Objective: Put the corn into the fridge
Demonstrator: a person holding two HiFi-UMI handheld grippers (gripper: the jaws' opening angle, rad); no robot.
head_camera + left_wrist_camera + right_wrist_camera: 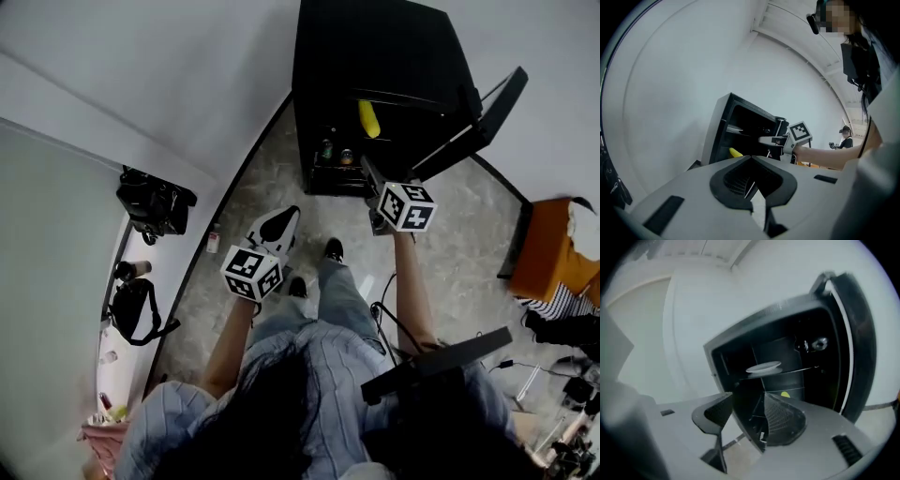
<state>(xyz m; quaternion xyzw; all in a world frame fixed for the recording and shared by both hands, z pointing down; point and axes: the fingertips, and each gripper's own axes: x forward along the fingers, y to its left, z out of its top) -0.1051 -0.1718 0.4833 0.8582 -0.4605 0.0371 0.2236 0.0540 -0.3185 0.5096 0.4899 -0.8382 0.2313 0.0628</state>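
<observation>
At top centre of head view, black fridge (375,56) is standing w/ door (478,117) hanging open to the right. Corn (369,118) is lying inside, on a level above two small cans (336,152). Left gripper (284,217) is hovering over the floor (450,272), short of the fridge and apart from it. Right gripper (367,171) is pointing into the opening, tip near the lower front edge; contact w/ fridge cannot be told.

Left gripper view: left gripper (751,158) is showing jaws together at the tips, nothing btwn them. Fridge (721,126) is sitting ahead against white wall (670,93); corn (736,152) is showing yellow, low in the opening. Right gripper (765,139) is reaching across the fridge front, hand (806,152) sitting behind its marker cube (799,131).

Right gripper view: right gripper (747,399) is holding jaws wide apart, empty, w/ fridge (787,348) interior showing btwn them. Corn (785,394) is lying inside, partly hidden behind the right-hand jaw. White plate (763,366) is resting on a shelf (806,370) above the corn. Door (853,333) is standing open at right.
</observation>
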